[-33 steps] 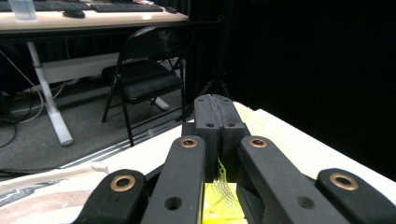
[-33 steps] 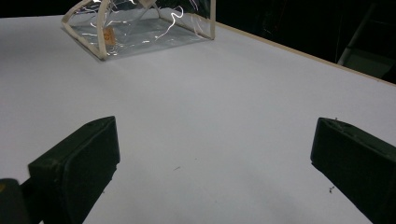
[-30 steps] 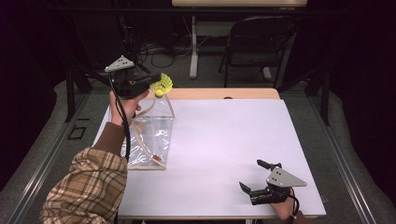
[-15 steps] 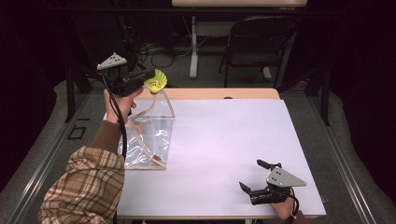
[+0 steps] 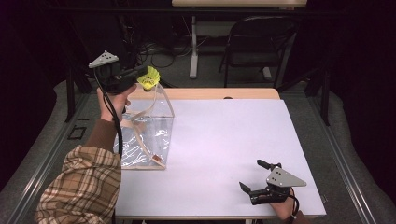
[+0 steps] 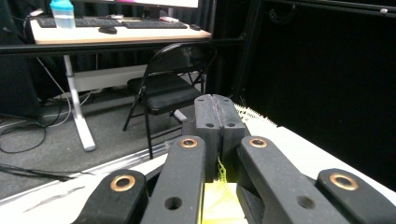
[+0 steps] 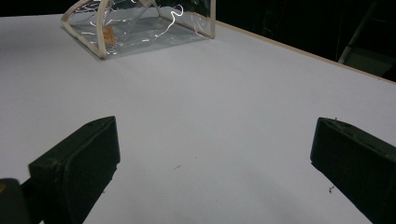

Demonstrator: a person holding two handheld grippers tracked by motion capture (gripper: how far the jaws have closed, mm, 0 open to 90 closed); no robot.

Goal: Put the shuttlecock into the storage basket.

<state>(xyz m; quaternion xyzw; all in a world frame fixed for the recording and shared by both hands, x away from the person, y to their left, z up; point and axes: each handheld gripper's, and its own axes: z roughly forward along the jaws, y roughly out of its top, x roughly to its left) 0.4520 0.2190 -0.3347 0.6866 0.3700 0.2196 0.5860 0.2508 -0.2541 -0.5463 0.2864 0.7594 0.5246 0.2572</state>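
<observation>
My left gripper [image 5: 141, 73] is held up above the table's back left, shut on a yellow shuttlecock [image 5: 149, 78]. It hangs over the open top of a clear plastic bag [image 5: 148, 130] with beige trim that stands on the white table [image 5: 224, 126]. In the left gripper view the jaws [image 6: 215, 112] are pressed together with the shuttlecock's yellow netting [image 6: 218, 198] pinched between them. My right gripper [image 5: 251, 175] rests at the table's front right, open, nothing between its pads [image 7: 81, 158]. The bag [image 7: 140, 28] lies far ahead of it.
A black folding chair [image 5: 257, 42] and a desk leg stand behind the table. The left gripper view has the chair [image 6: 163, 88] and a desk with a keyboard and a blue bottle [image 6: 62, 13]. White tabletop stretches between bag and right gripper.
The left hand has drifted slightly left and up with the shuttlecock still in its jaws. The right gripper has stayed put.
</observation>
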